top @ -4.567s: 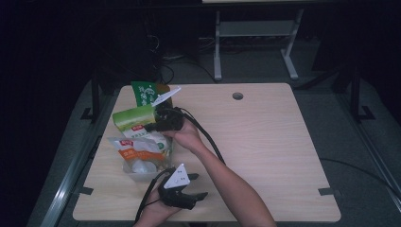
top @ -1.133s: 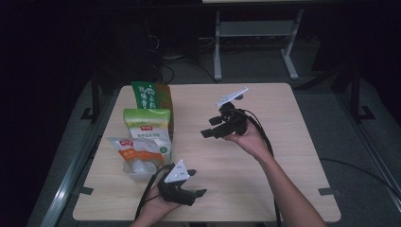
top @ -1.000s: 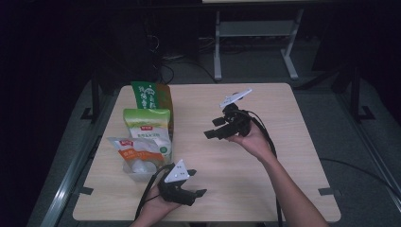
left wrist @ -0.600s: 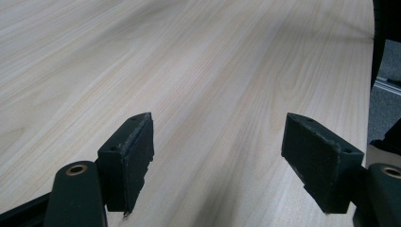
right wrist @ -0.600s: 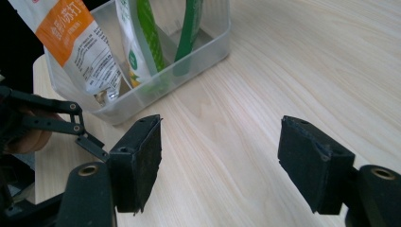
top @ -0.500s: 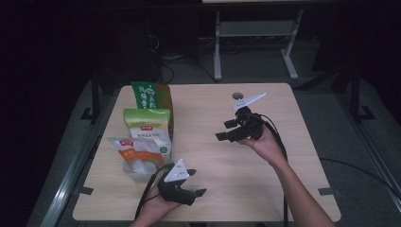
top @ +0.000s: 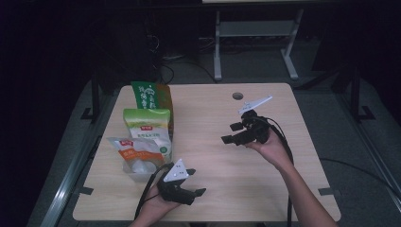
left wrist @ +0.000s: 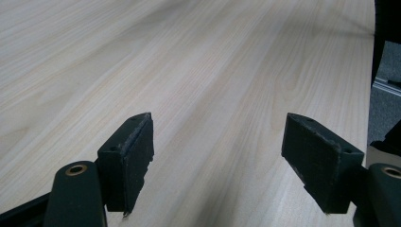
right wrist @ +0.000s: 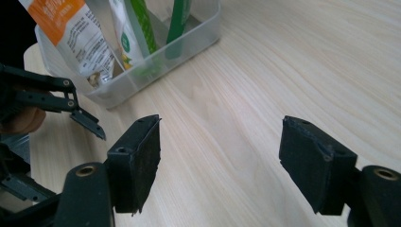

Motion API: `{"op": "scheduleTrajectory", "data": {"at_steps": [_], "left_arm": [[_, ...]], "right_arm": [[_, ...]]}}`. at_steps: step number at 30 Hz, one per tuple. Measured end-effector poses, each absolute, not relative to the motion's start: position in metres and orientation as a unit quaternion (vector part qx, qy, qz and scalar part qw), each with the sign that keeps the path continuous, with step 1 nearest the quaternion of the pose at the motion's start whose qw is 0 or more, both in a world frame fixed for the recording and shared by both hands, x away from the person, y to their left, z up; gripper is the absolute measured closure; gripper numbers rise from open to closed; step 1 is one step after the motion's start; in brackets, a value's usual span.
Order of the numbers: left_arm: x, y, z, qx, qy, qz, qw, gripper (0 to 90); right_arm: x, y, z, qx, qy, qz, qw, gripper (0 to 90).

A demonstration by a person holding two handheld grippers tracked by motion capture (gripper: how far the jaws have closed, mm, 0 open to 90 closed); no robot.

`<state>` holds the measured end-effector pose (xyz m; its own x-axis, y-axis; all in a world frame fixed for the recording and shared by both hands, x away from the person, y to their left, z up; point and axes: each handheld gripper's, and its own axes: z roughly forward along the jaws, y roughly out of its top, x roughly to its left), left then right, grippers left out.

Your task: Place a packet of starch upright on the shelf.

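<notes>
Snack pouches (top: 142,137) are standing upright in a clear plastic bin (top: 137,171) at the left side of the table (top: 283,189), three of them in a row running away from the person: an orange-and-white pouch (top: 134,153) nearest, a light green pouch (top: 147,125) behind it, a dark green pouch (top: 152,97) at the far end. In the right gripper view the bin's clear wall (right wrist: 156,66) is showing with the pouches leaning inside it.

Left gripper (top: 189,193) is sitting low at the near table edge, just beside the bin's near right corner, jaws spread wide with nothing between them; the left gripper view is looking along bare wood. It is pointing rightward, away from the bin.

Right gripper (top: 231,134) is hovering above the table's middle-right, well apart from the bin, jaws also spread wide and empty, pointing left toward the pouches.

Key relation: the pouches are lying to the left of both grippers. Left gripper is much nearer but is facing the wrong way, so it would need to turn. Right gripper is already aimed at the row but has open table to cross. The row's long axis is running near-to-far, so a reach from the right would likely meet the pouches' edges rather than their broad printed faces, which face the person.
</notes>
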<state>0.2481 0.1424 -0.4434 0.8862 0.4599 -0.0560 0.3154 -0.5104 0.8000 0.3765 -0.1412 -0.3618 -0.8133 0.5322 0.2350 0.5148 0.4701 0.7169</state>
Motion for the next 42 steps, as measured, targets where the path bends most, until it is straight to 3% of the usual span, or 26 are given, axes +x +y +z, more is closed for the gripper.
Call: {"op": "scheduleTrajectory", "data": {"at_steps": [42], "left_arm": [[0.247, 0.142, -0.443, 0.866, 0.225, 0.084, 0.439, 25.6]], "right_arm": [[0.339, -0.197, -0.384, 0.349, 0.844, 0.406, 0.017, 28.8]]}}
